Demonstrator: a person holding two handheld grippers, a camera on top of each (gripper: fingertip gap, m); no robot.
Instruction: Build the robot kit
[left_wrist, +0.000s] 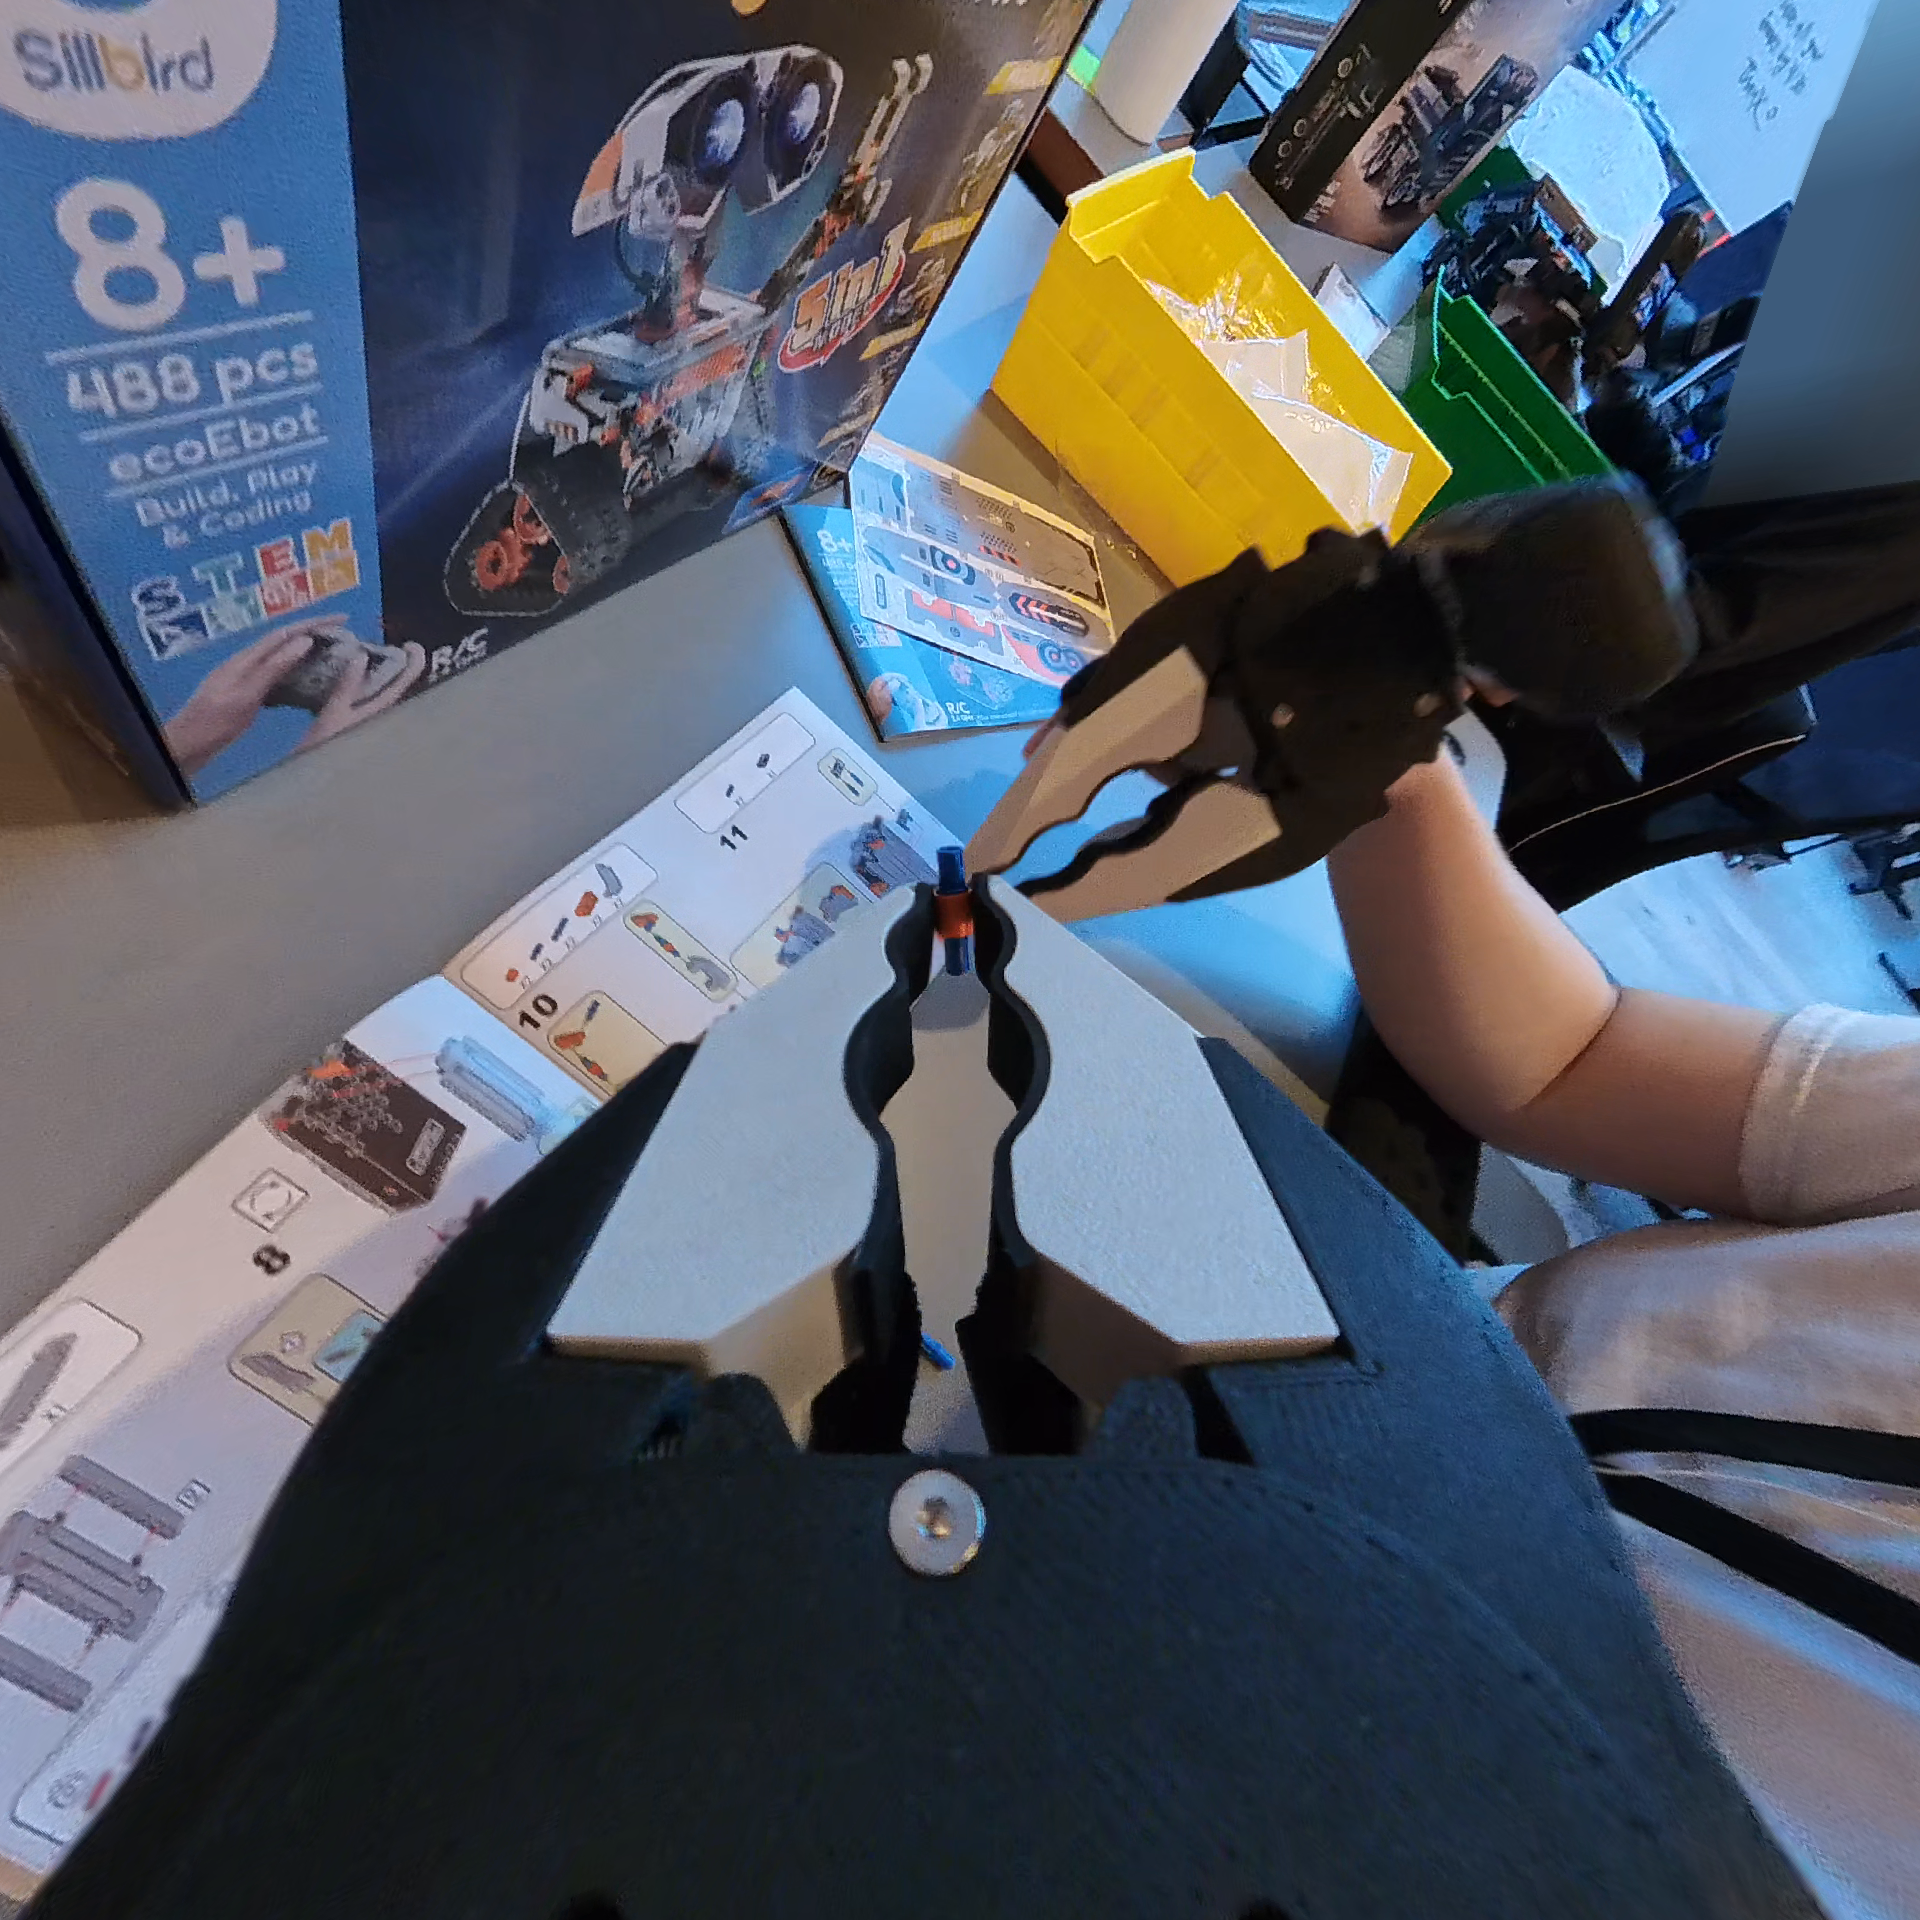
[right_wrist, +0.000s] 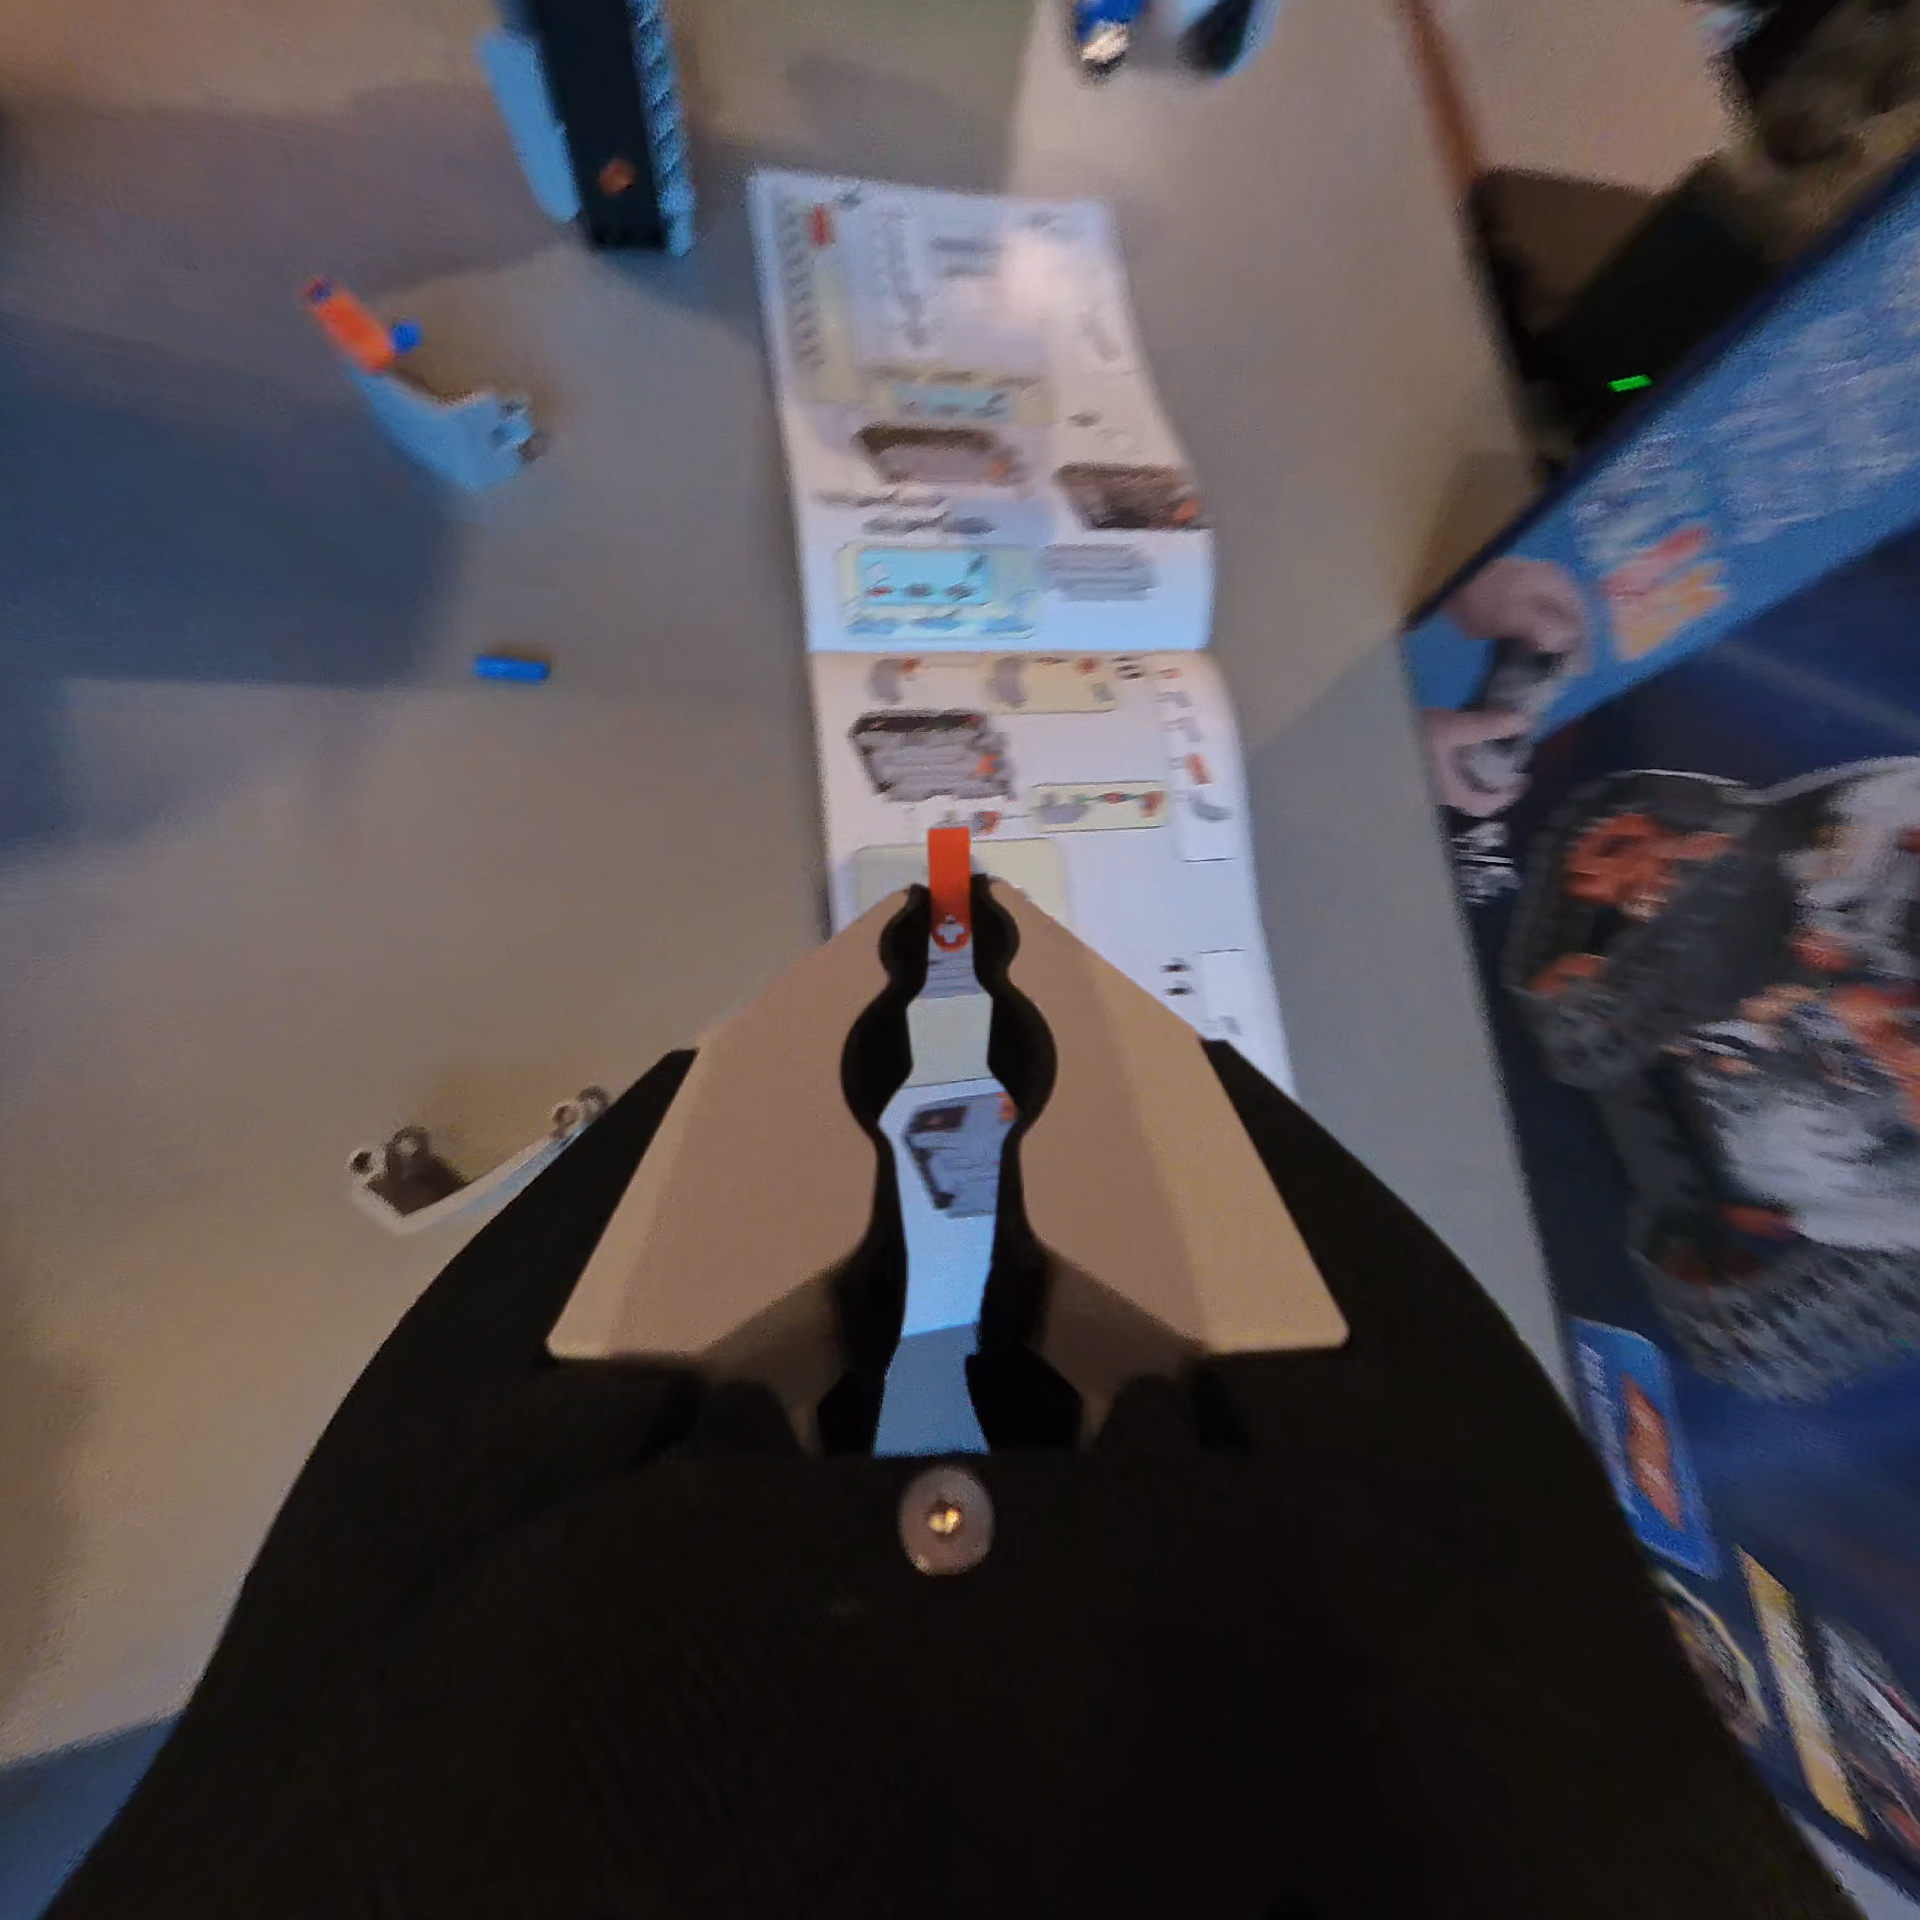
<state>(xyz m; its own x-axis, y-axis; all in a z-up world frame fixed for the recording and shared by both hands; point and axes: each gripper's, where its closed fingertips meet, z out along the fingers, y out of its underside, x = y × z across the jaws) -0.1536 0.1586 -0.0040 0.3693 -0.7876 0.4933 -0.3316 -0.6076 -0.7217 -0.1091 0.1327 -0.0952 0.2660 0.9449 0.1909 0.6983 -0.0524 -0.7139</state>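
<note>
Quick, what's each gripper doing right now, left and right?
Left gripper: closed on a small blue pin with an orange collar.
Right gripper: closed on an orange piece.

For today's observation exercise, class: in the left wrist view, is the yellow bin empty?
No, the yellow bin holds crumpled clear plastic bags that show above its rim.

Bare desk (right_wrist: 260, 935) lay open along the booklet's (right_wrist: 997, 436) left edge; the big toy box (right_wrist: 1714, 935) walled off its right
</note>
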